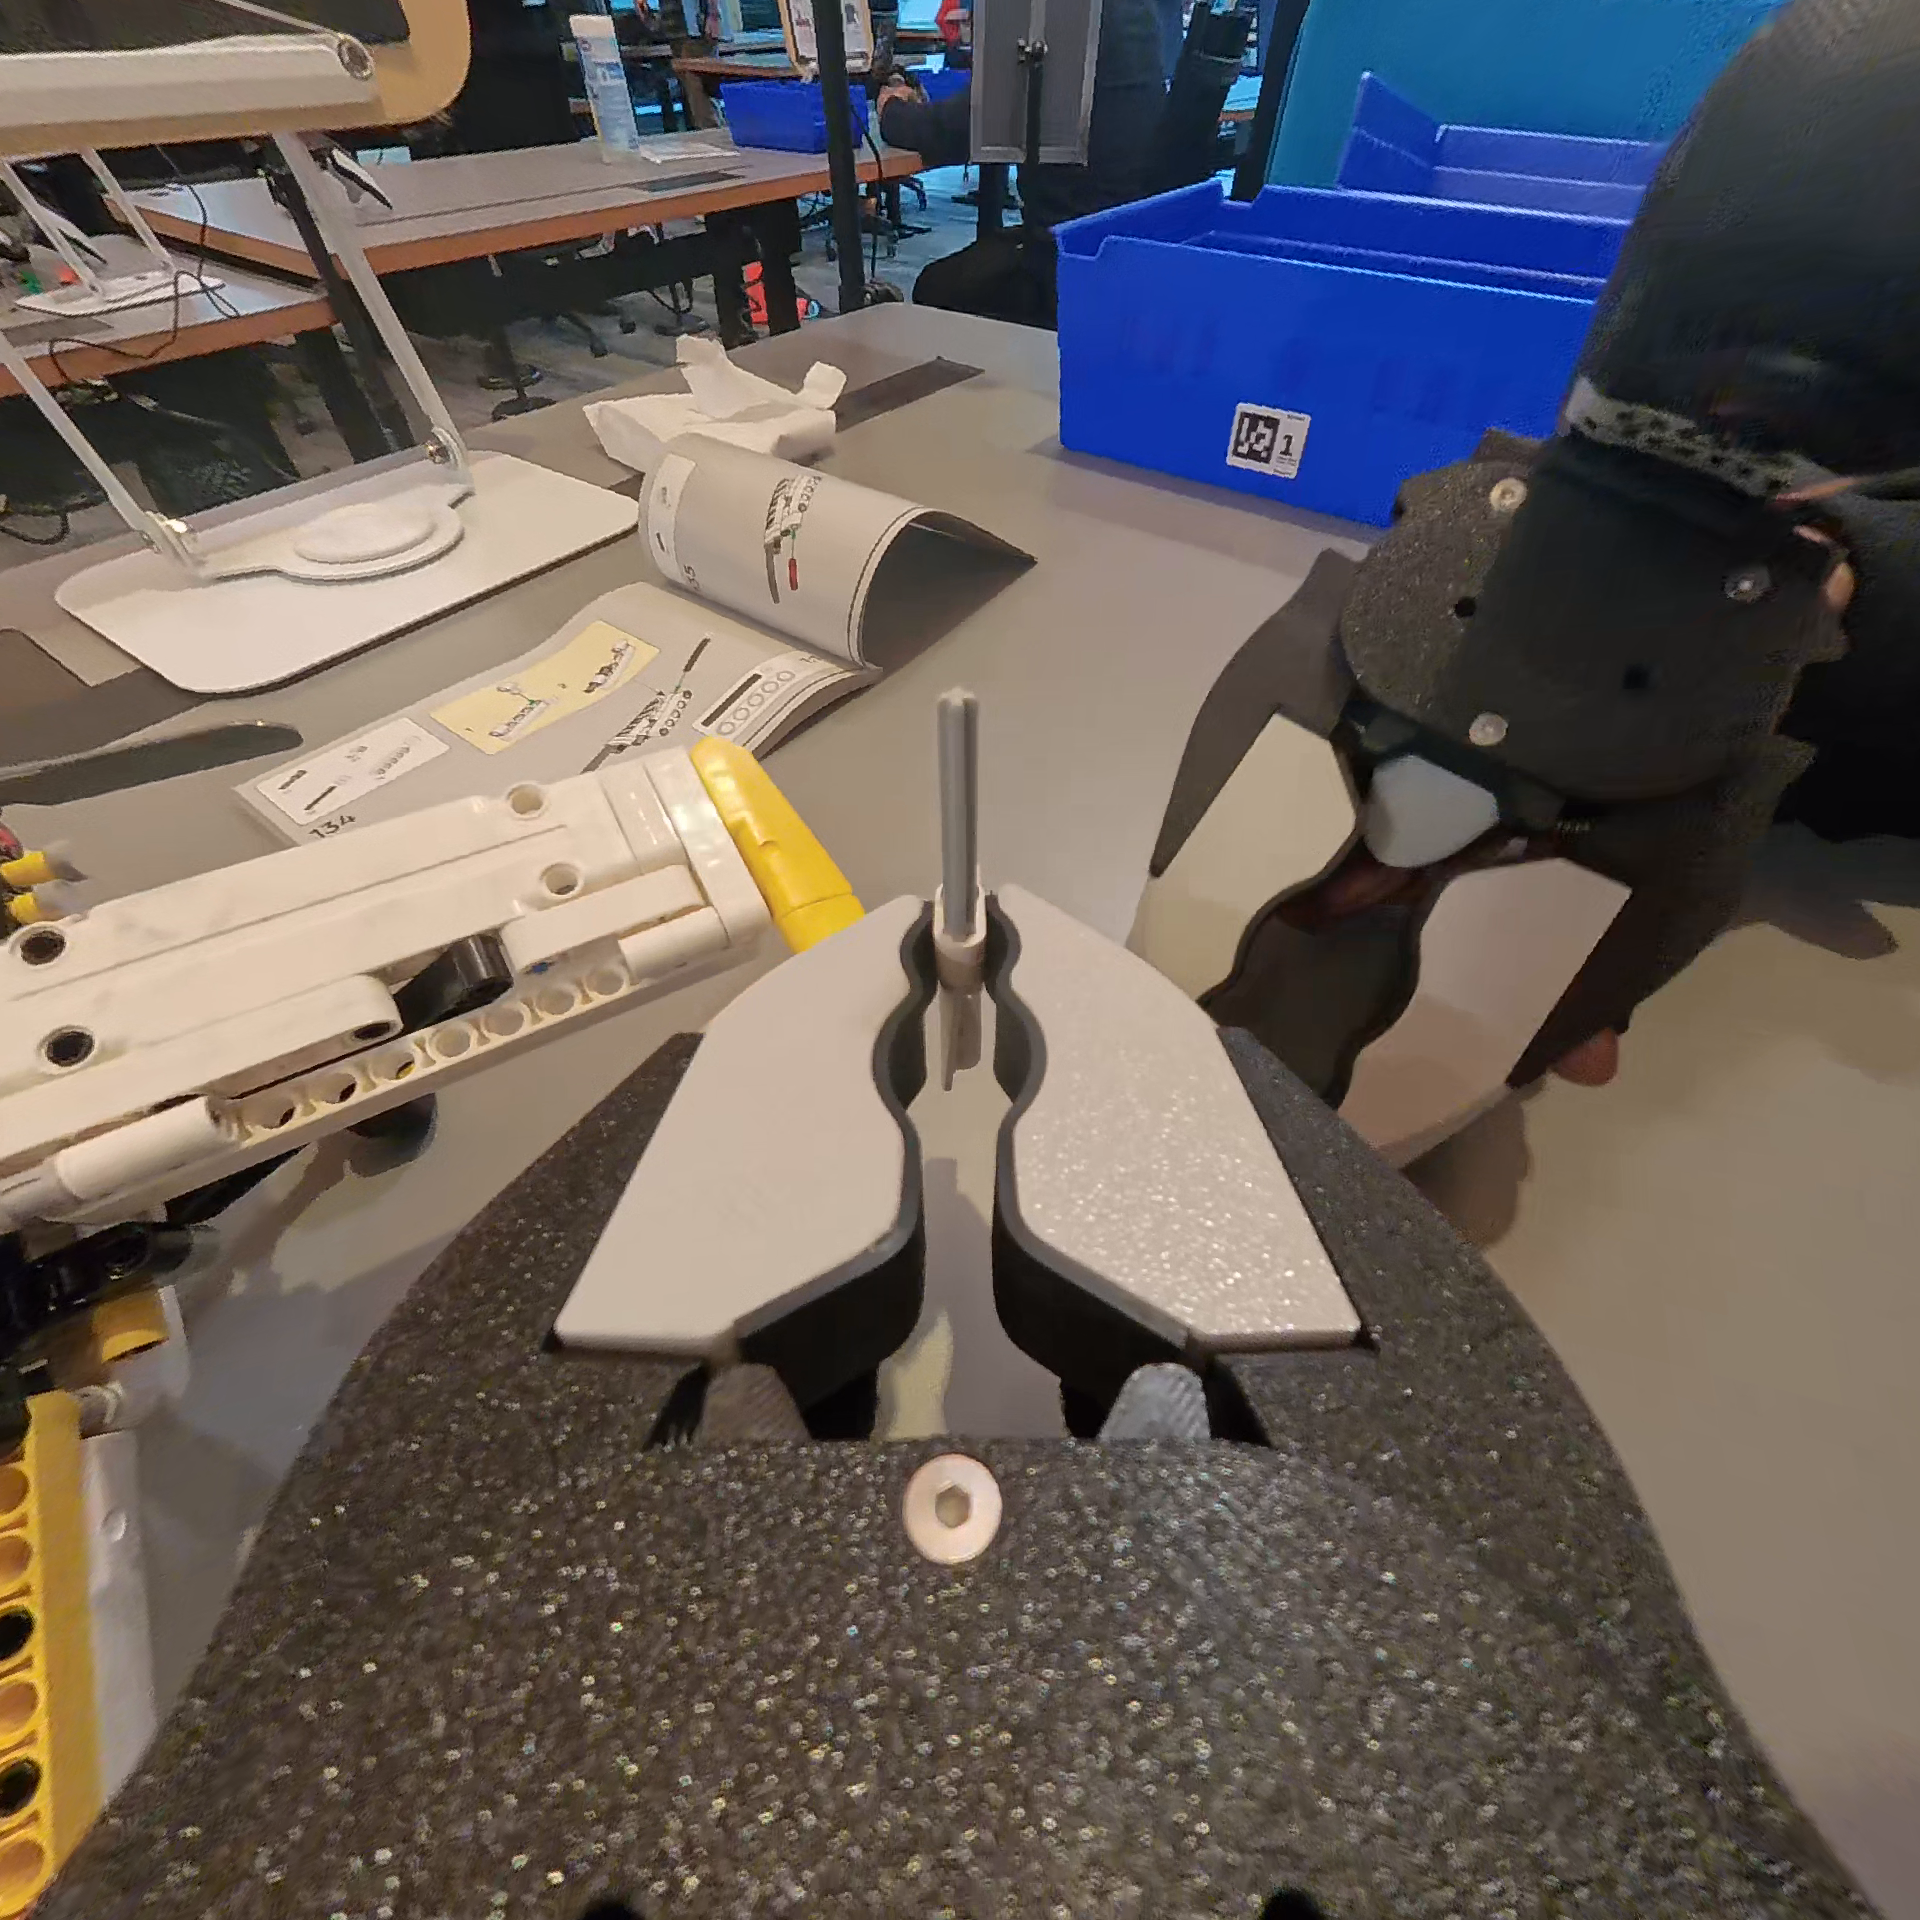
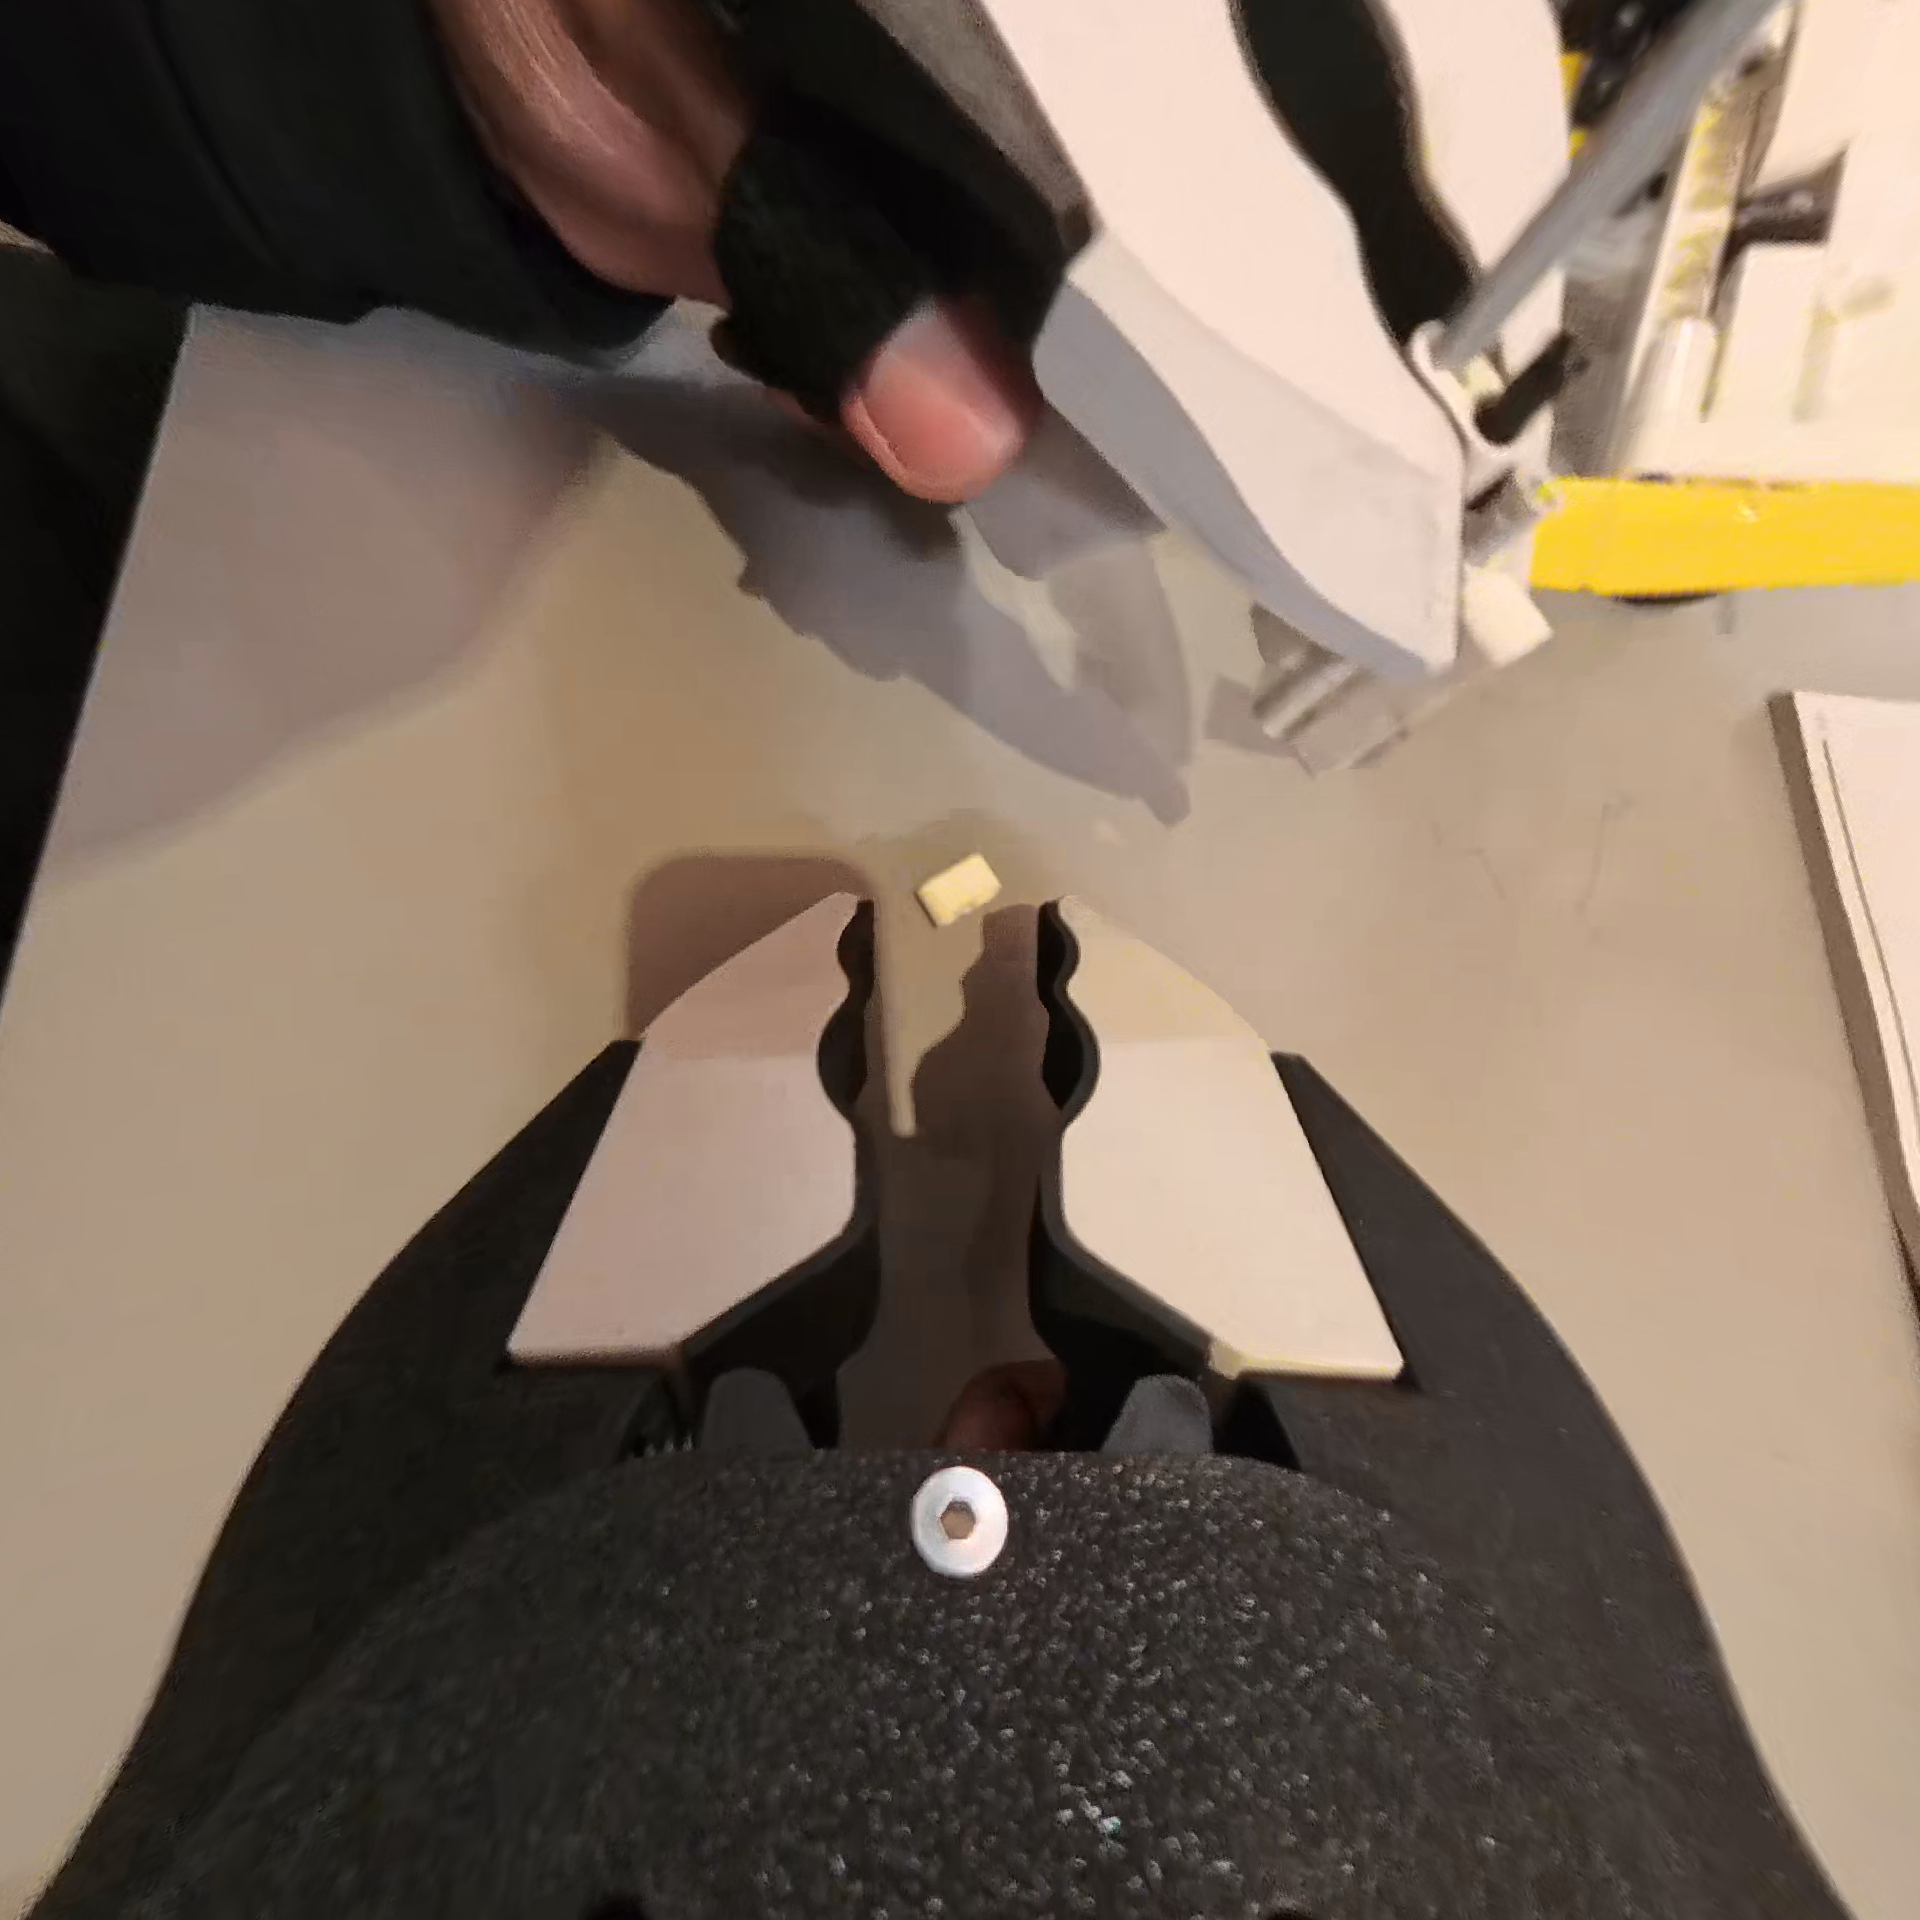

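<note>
My left gripper point(image 1: 961, 935) clamped on grey axle w/ white bush point(image 1: 957, 821), upright, clear of white model point(image 1: 364, 935) beside. Right gripper point(image 2: 956, 920) part open, empty, over cream piece point(image 2: 958, 886) just ahead on table point(image 2: 416, 831).

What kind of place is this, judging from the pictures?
Probably a shared workshop or lab: rows of long workbenches behind, blue storage bins on the grey table, and an open building-set instruction booklet beside a partly built model.

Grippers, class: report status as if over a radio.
Left gripper shut on grey axle with white bush. Right gripper open, over small cream piece on table. White-and-yellow brick model beside left gripper.
</note>
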`<action>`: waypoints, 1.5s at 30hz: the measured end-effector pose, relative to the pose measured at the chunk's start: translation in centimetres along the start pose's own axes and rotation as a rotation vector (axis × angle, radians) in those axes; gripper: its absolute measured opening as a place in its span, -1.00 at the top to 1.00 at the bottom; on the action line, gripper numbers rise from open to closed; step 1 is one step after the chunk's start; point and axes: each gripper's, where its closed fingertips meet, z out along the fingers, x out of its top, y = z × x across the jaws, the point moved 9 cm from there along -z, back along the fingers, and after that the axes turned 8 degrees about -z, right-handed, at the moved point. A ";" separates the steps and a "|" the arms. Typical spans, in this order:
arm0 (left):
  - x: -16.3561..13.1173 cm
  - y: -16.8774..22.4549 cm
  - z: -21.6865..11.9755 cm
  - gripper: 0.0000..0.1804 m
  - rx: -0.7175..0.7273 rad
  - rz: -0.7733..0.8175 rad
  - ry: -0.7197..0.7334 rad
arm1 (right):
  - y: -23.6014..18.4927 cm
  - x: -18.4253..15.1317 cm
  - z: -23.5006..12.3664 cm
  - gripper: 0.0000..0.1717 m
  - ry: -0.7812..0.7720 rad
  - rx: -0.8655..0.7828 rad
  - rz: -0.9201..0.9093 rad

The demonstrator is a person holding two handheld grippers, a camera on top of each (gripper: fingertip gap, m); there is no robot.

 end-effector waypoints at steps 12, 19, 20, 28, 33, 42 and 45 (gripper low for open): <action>0.0 0.5 0.1 0.91 -0.002 0.022 -0.001 | -0.2 0.2 1.4 0.89 -0.101 -0.040 0.011; -0.2 0.5 0.3 0.91 -0.010 0.019 -0.015 | 0.6 -0.9 -0.1 0.89 -0.082 -0.045 -0.013; -0.3 0.5 0.4 0.91 -0.013 0.019 -0.020 | 0.8 -1.1 -0.7 0.89 -0.088 -0.063 -0.028; -0.8 0.7 1.0 0.91 -0.030 0.020 -0.056 | 1.3 -3.1 -6.6 0.72 -0.172 -0.142 -0.162; -1.1 0.7 1.3 0.91 -0.029 0.019 -0.074 | 1.2 -4.9 -8.4 0.65 -0.171 -0.148 -0.089; -1.3 0.8 1.8 0.91 -0.047 0.006 -0.092 | 0.1 -9.4 -11.2 0.63 -0.202 -0.226 0.076; -1.3 0.9 1.9 0.91 -0.044 0.018 -0.102 | 0.1 -9.9 -11.3 0.64 -0.208 -0.238 0.098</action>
